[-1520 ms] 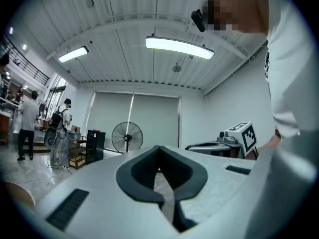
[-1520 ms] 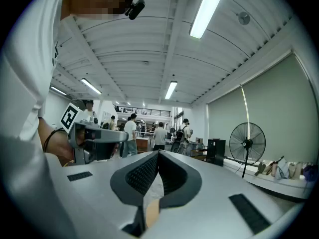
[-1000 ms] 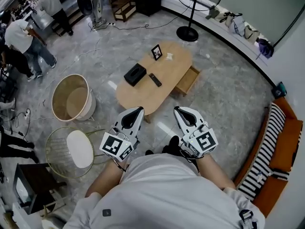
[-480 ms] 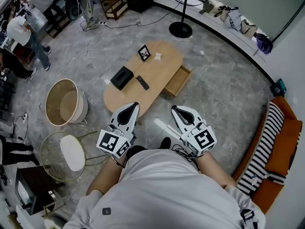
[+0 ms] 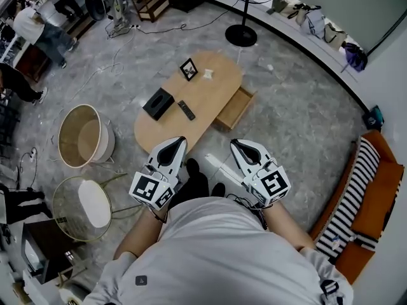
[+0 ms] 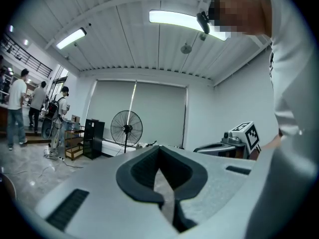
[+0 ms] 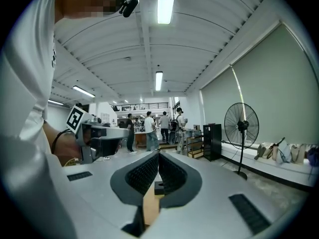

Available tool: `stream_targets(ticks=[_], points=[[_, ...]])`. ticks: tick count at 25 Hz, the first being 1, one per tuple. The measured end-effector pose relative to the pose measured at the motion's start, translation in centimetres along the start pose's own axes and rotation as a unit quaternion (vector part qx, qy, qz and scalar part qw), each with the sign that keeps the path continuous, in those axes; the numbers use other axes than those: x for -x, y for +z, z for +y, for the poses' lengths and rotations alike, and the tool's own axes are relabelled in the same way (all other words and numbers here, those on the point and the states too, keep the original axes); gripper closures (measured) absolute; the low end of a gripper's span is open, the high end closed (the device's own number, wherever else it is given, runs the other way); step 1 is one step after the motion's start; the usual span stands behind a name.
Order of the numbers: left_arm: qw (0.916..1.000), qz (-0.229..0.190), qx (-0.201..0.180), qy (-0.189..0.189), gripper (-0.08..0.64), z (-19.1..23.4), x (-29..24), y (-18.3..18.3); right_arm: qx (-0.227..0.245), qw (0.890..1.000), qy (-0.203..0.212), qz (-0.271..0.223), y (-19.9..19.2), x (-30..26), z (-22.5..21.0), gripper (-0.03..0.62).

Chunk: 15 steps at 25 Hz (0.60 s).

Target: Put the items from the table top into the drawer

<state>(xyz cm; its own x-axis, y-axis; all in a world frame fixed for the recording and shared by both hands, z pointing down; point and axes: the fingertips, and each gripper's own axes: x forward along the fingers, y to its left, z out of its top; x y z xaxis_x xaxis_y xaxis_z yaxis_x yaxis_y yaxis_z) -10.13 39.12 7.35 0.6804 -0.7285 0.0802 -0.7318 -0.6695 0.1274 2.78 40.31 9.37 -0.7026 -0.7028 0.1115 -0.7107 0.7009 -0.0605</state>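
An oval wooden table (image 5: 210,97) stands on the grey floor ahead of me in the head view. On it lie a black box (image 5: 158,103), a black remote (image 5: 186,110), a small framed picture (image 5: 188,68) and a small white item (image 5: 208,74). A wooden drawer (image 5: 233,108) is pulled out on the table's right side and looks empty. My left gripper (image 5: 180,141) and right gripper (image 5: 236,143) are held side by side at the table's near end, both shut with nothing in them. In the gripper views the left gripper (image 6: 159,151) and the right gripper (image 7: 158,156) point level across the room.
A round beige tub (image 5: 82,135) and a wire-frame stool with a white seat (image 5: 89,202) stand to the left. A standing fan (image 5: 241,35) is beyond the table. An orange sofa with a striped cover (image 5: 362,202) fills the right edge. People (image 5: 38,27) stand at far left.
The person has walked forward. The table has slid left and a little nearer in the head view, and a shoe now shows between the grippers. Both grippers stay shut.
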Motion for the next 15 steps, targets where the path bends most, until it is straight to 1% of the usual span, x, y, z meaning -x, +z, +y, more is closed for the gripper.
stream_targets(ticks=[4,8,11,15], points=[[1.0000,0.002,0.005,-0.003,0.551,1.9,-1.6,-0.1,-0.002,1.000,0.002,0.012,-0.2,-2.0,-1.4,0.566],[1.0000,0.000,0.003,-0.006,0.551,4.2,-3.5,0.4,0.006,1.000,0.007,0.020,0.2,-4.7,-2.7,0.566],[0.9999,0.004,0.010,-0.004,0.551,6.7,-4.4,0.0,0.006,1.000,0.007,0.025,0.2,-7.3,-3.8,0.566],[0.9998,0.009,0.018,0.002,0.551,11.0,-5.7,-0.3,0.002,0.999,0.011,0.032,0.1,-11.8,-5.0,0.566]])
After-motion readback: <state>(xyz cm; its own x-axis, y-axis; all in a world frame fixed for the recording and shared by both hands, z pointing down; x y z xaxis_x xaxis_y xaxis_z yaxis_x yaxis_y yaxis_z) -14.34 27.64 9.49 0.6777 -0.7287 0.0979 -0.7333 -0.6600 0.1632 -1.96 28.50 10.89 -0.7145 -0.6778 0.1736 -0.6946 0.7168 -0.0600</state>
